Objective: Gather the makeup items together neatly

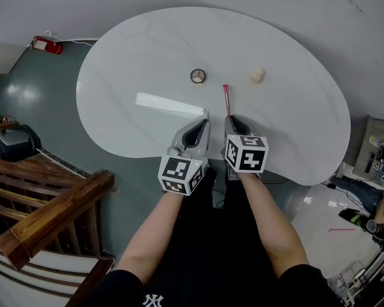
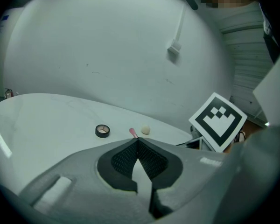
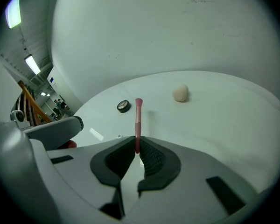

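Grey floor (image 1: 51,107) surrounds a white, kidney-shaped counter (image 1: 147,50), with a wooden railing (image 1: 51,210) at the far left of the head view and a red object (image 1: 48,45) lying on the floor just past the counter's left end. On the counter, furthest left of the makeup items, a round eyeshadow compact (image 1: 198,76) lies flat, showing its segmented pans. Nearer the person and slightly to its right, the left gripper (image 1: 205,114) hovers over the counter's near edge. Its own view shows the jaws pressed together at the tips with nothing between them. Just beside it on the right, the right gripper (image 1: 228,117) is clamped on the handle end of a slim pink makeup brush (image 1: 226,98). The brush points away from the person, and its bristle end reaches toward the gap between the compact and the next item. Whether the bristle end touches the counter cannot be told. Furthest right, a small beige sponge (image 1: 256,75) sits on the counter, about level with the compact and well apart from it. The two grippers are side by side, their marker cubes nearly touching, and the forearms run back toward the bottom of the head view.
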Action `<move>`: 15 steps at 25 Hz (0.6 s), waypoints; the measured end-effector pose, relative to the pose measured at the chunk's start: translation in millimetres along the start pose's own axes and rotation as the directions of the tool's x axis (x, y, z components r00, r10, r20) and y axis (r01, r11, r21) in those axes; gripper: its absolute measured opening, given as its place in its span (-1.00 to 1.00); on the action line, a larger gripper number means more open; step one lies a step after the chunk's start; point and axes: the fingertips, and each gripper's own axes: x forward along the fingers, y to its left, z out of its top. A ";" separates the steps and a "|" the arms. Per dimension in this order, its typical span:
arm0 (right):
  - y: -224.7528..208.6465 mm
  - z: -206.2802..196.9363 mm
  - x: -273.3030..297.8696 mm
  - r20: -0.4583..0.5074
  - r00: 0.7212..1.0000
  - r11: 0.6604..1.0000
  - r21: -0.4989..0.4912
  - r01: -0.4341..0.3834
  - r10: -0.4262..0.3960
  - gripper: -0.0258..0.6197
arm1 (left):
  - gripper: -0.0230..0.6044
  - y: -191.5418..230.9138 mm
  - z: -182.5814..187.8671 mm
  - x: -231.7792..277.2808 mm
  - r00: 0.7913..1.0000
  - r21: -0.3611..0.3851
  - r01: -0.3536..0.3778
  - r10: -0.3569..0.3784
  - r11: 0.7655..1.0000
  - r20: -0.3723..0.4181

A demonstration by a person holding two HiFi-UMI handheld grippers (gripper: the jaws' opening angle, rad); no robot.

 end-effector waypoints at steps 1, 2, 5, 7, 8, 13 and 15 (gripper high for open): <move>2.9 -4.7 -1.6 0.000 1.000 1.000 0.001 -0.002 0.002 -0.80 | -0.90 -0.2 -1.4 -3.5 1.000 0.002 0.000 0.000 1.000 0.000; 5.6 -9.3 -2.9 -0.001 1.000 1.000 0.004 -0.003 0.003 -0.80 | -0.90 -0.3 -2.9 -6.8 1.000 0.004 0.000 0.000 1.000 0.001; 15.6 -21.7 -5.6 -0.003 1.000 1.000 0.013 -0.010 0.010 -0.79 | -0.90 -0.5 -7.0 -16.3 1.000 0.010 0.001 -0.001 1.000 0.003; 21.7 -29.4 -5.1 -0.006 1.000 1.000 0.015 -0.013 0.014 -0.79 | -0.90 -1.3 -9.9 -20.8 1.000 0.013 0.002 -0.002 1.000 0.002; 23.6 -32.8 -4.2 -0.008 1.000 1.000 0.019 -0.014 0.014 -0.79 | -0.90 -2.2 -11.3 -22.4 1.000 0.015 0.004 -0.004 1.000 0.002; 29.3 -45.8 6.5 -0.026 1.000 0.999 0.053 -0.013 0.014 -0.79 | -0.90 -2.5 -16.7 -29.7 1.000 0.023 0.011 -0.011 1.000 -0.002; 30.7 -50.3 11.4 -0.040 0.999 0.997 0.073 -0.012 0.015 -0.79 | -0.90 -0.9 -18.0 -32.1 1.000 0.024 0.011 -0.011 1.000 -0.004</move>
